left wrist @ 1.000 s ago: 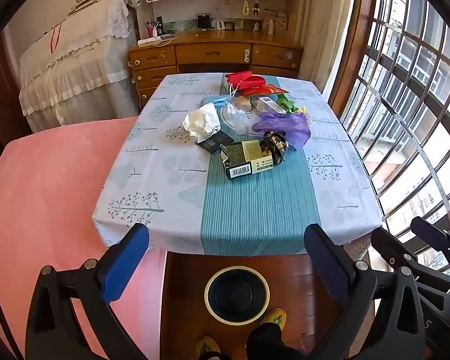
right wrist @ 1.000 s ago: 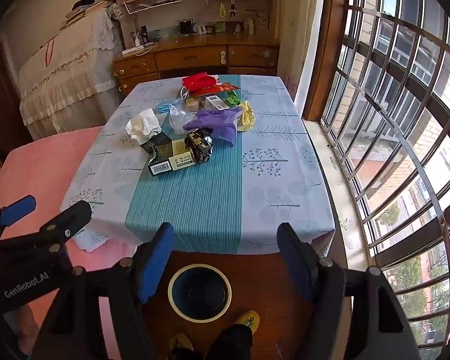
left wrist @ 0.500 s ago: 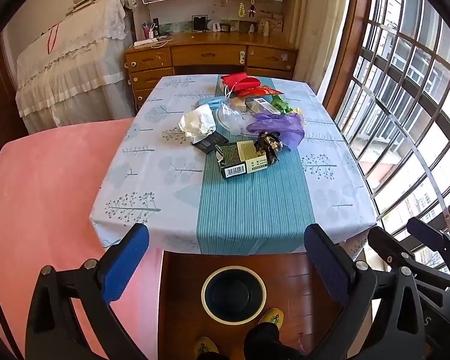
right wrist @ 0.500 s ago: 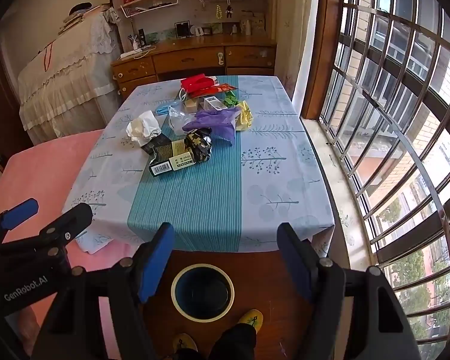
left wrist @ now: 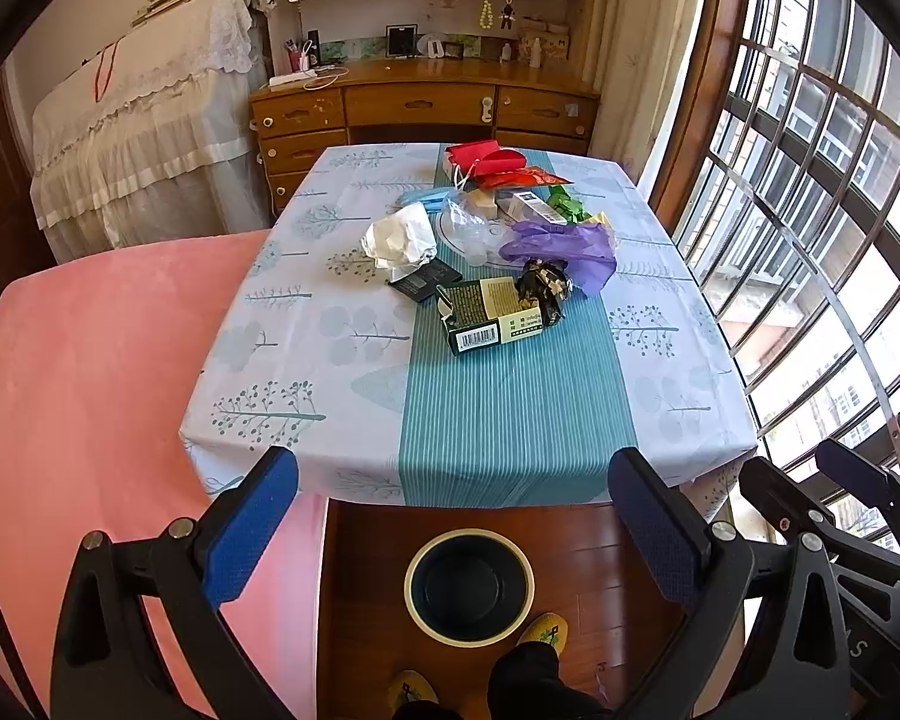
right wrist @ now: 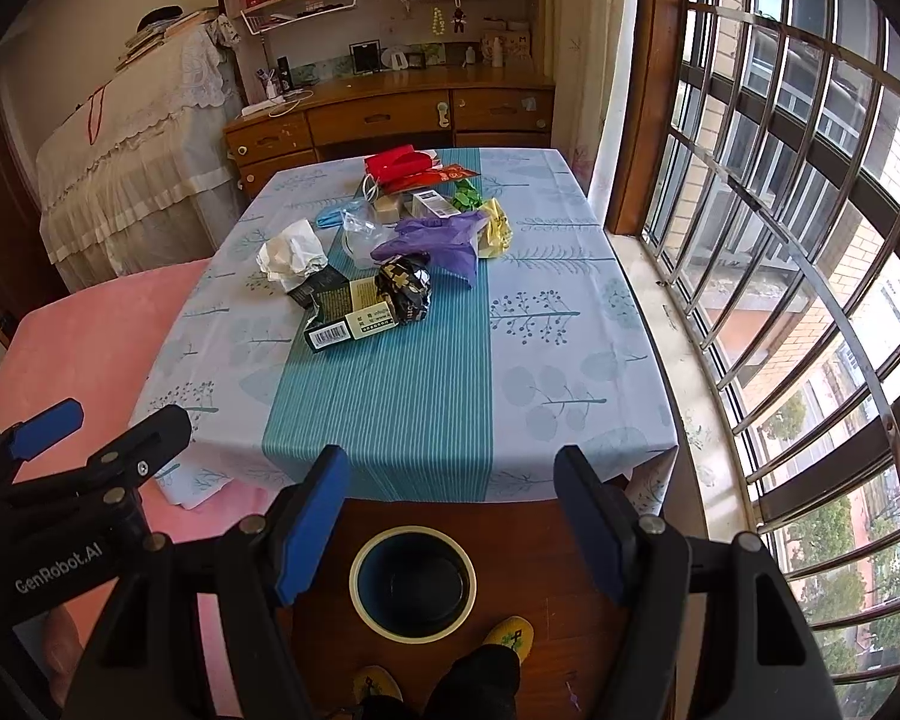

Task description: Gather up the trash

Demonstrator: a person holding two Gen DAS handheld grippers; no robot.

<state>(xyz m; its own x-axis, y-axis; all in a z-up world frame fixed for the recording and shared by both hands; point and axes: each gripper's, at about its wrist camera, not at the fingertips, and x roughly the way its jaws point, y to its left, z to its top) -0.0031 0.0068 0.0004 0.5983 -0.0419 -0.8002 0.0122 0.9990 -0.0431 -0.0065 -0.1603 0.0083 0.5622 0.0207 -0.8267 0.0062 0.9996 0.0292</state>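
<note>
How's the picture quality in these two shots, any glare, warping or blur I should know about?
Left wrist view: strong fisheye bends the window bars and rounds the table, with dark corners; daylight blows out the panes, yet the trash pile stays sharp. Right wrist view: same curved warp, bright window overexposed at right; the open right tool in the foreground looks sharp.

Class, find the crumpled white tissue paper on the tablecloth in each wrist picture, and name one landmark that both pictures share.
Left wrist view: the crumpled white tissue paper lies upper centre, on the pale left part of the tablecloth.
Right wrist view: it lies left of centre, at the same left edge of the trash pile.
Shared landmark: the dark green carton with a barcode, nearer the camera than the tissue and to its right.
</note>
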